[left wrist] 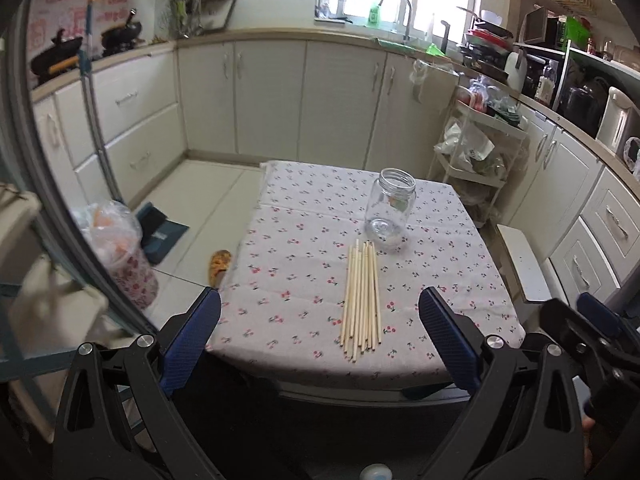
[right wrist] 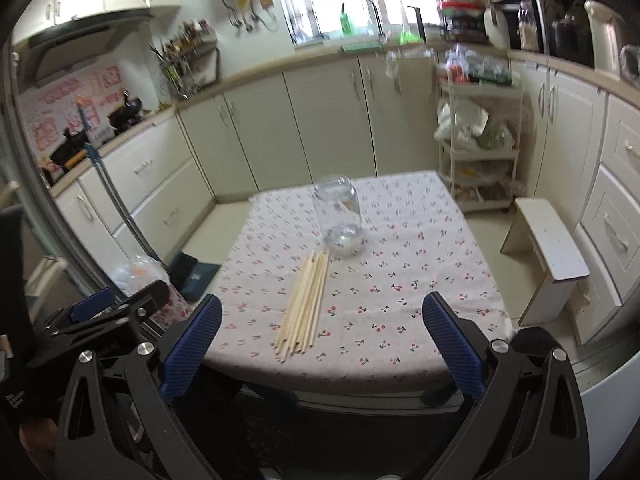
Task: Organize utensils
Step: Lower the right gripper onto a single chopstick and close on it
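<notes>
A bundle of pale wooden chopsticks [left wrist: 361,295] lies flat on the cherry-print tablecloth [left wrist: 296,264], pointing away from me. An empty clear glass jar [left wrist: 390,208] stands upright just beyond their far ends. In the right wrist view the chopsticks [right wrist: 306,300] and jar [right wrist: 339,216] show left of centre. My left gripper [left wrist: 320,340] is open and empty, hovering before the table's near edge. My right gripper [right wrist: 322,340] is open and empty, also short of the near edge. The right gripper shows at the left view's right edge [left wrist: 592,320].
A white stool [right wrist: 546,248] stands right of the table. A white rack trolley [left wrist: 476,152] with bags stands beyond the far right corner. A plastic-lined bin [left wrist: 120,248], a dark mat [left wrist: 164,232] and a slipper [left wrist: 219,265] lie left. Cabinets surround the floor.
</notes>
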`<state>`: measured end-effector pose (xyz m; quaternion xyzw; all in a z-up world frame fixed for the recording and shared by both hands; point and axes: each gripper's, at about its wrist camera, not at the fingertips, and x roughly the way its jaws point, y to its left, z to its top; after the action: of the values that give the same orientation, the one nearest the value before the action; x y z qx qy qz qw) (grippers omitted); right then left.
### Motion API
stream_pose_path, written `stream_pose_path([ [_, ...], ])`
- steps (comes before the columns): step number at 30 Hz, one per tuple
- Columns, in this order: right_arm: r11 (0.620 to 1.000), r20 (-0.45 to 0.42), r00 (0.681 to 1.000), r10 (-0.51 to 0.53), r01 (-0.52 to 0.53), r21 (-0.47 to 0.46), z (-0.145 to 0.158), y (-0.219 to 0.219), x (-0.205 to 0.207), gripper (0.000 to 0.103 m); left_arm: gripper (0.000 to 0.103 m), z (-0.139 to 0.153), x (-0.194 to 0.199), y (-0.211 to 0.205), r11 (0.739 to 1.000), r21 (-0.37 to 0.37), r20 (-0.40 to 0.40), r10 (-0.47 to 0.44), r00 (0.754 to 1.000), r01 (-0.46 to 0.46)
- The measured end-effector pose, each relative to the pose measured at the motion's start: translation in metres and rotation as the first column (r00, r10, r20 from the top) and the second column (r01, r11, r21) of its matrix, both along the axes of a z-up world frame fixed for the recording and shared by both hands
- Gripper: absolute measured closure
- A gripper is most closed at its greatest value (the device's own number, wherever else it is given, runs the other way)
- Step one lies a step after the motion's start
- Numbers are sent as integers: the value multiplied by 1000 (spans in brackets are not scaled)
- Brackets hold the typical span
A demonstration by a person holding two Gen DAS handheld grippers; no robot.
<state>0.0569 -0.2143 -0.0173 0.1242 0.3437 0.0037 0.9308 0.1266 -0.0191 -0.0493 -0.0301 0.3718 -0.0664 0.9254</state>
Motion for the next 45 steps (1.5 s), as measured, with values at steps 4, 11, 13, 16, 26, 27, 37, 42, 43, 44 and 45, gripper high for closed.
stream_pose_path([
  [4, 1000, -74, 997, 13, -11, 20, -36, -9, 49, 17, 8, -30, 45, -6, 998, 58, -69, 16, 997, -12],
  [11, 997, -197, 978, 75, -67, 46, -101, -8, 119, 58, 8, -69, 99, -10, 998, 62, -153, 30, 988, -21],
  [13, 994, -223, 970, 96, -83, 66, -118, -4, 135, 68, 8, -77, 107, -11, 997, 69, -166, 32, 986, -21],
  [16, 992, -245, 962, 123, -109, 69, -143, 5, 160, 73, 8, -90, 119, -12, 997, 72, -195, 35, 980, -21],
  [26, 990, -316, 939, 139, -131, 46, -185, 20, 212, 81, 8, -119, 143, -8, 997, 72, -249, 54, 967, -38],
  [27, 990, -323, 936, 142, -138, 34, -187, 22, 214, 81, 8, -122, 144, -7, 997, 70, -253, 54, 966, -38],
  [37, 988, -338, 930, 144, -154, -1, -192, 12, 219, 81, 8, -141, 167, -28, 996, 91, -254, 11, 967, 12],
  [42, 985, -329, 932, 154, -173, -28, -193, 14, 228, 84, 9, -156, 191, -43, 992, 122, -252, -3, 968, 35],
  [43, 982, -331, 930, 162, -185, -39, -193, 15, 229, 85, 9, -159, 197, -44, 991, 125, -262, -5, 965, 39],
  [44, 980, -332, 928, 169, -195, -45, -193, 16, 228, 86, 10, -162, 203, -46, 992, 120, -272, -14, 962, 48],
  [45, 977, -335, 925, 178, -206, -52, -193, 15, 227, 88, 10, -163, 206, -48, 992, 114, -272, -20, 962, 53],
])
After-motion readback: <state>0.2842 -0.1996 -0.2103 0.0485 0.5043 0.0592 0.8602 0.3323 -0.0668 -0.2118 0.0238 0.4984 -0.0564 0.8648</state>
